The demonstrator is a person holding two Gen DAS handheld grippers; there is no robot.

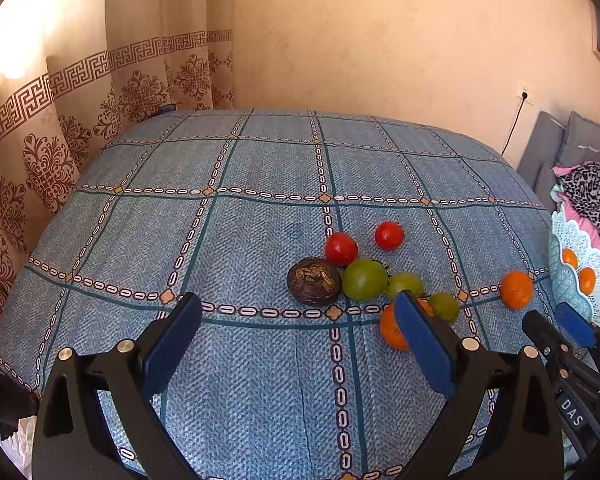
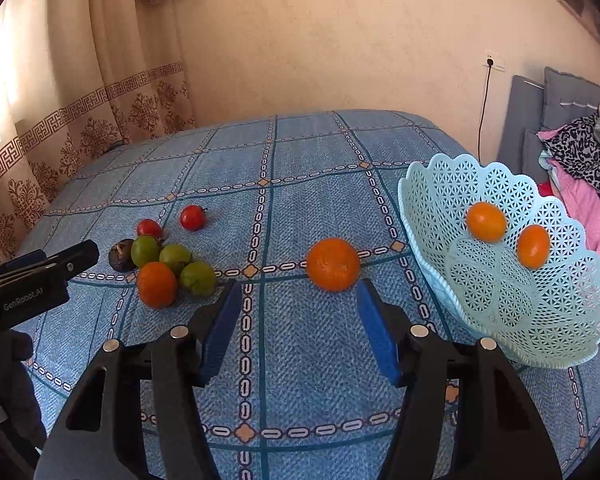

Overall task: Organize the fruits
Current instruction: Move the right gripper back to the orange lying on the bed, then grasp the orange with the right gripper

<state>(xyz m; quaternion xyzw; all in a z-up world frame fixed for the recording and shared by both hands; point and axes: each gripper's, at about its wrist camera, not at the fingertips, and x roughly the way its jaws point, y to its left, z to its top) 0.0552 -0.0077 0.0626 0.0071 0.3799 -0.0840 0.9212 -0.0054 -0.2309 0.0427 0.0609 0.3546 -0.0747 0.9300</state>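
Curtain (image 2: 80, 128): patterned, hanging past the table's far left edge.
Table (image 2: 300, 160): under a blue checked cloth, carrying all the fruit and the basket.
Left gripper (image 1: 296, 320): blue pads spread wide, nothing between them, held above the cloth on the near side of the fruit cluster; seen from the right wrist as a black body at the left edge.
Dark brown fruit (image 1: 314, 281): leftmost of the cluster, touching the big green fruit.
Red tomatoes (image 1: 341, 248): two, on the far side of the cluster, slightly apart from each other.
Green fruits (image 1: 365, 279): three in a row, touching, running toward the right.
Near orange (image 2: 157, 285): at the cluster's near side, against the green fruits; partly hidden behind the left gripper's right finger in the left wrist view.
Lone orange (image 2: 333, 264): mid-table, well apart from the cluster, between cluster and basket.
Right gripper (image 2: 296, 304): partly spread, pads apart and clear of the lone orange, which lies just beyond the fingertips.
Basket (image 2: 440, 208): pale blue lattice, tilted, at the table's right edge, holding two small orange fruits (image 2: 486, 222).
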